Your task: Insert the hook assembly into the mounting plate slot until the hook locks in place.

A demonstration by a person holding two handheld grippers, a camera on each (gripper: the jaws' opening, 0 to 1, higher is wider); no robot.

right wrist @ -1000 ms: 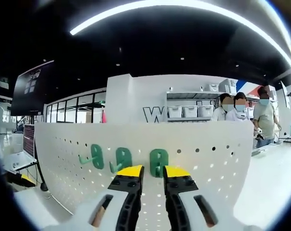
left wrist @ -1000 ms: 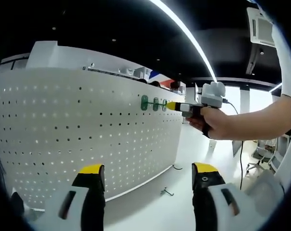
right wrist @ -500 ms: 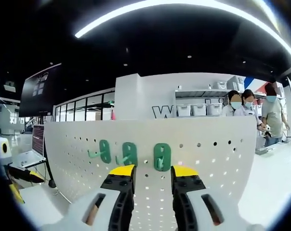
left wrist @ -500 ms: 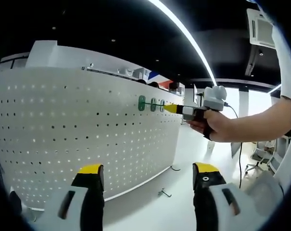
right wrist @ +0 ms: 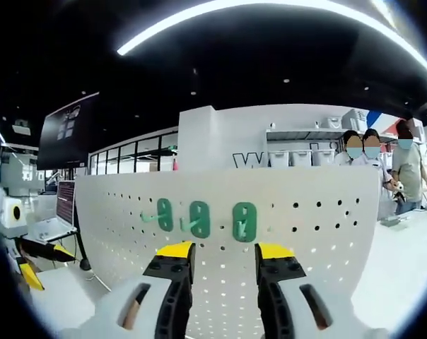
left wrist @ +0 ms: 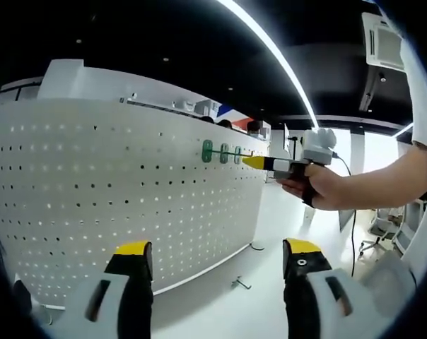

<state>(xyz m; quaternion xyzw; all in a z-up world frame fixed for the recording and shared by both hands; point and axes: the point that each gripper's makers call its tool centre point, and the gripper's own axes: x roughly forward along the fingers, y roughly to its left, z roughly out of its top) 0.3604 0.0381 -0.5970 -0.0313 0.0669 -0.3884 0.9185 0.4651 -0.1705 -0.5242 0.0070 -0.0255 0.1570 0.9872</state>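
A white pegboard mounting plate (left wrist: 129, 191) stands upright on the table. Three green hooks (left wrist: 224, 152) sit side by side in its upper row. In the right gripper view the same hooks (right wrist: 199, 219) hang on the board (right wrist: 312, 233), the rightmost hook (right wrist: 244, 221) straight ahead beyond the jaws. My right gripper (right wrist: 224, 251) is open with nothing between its yellow tips. A hand holds it (left wrist: 254, 162) just off the hooks in the left gripper view. My left gripper (left wrist: 217, 248) is open and empty, well back from the board.
A small loose metal hook (left wrist: 243, 282) lies on the white table by the board's foot. Behind the board stand several people (right wrist: 372, 162) and a shelf with bins. A laptop (right wrist: 51, 226) sits at the far left.
The right gripper's jaws have spread wider and drawn back a little from the rightmost green hook. The left gripper has stayed put.
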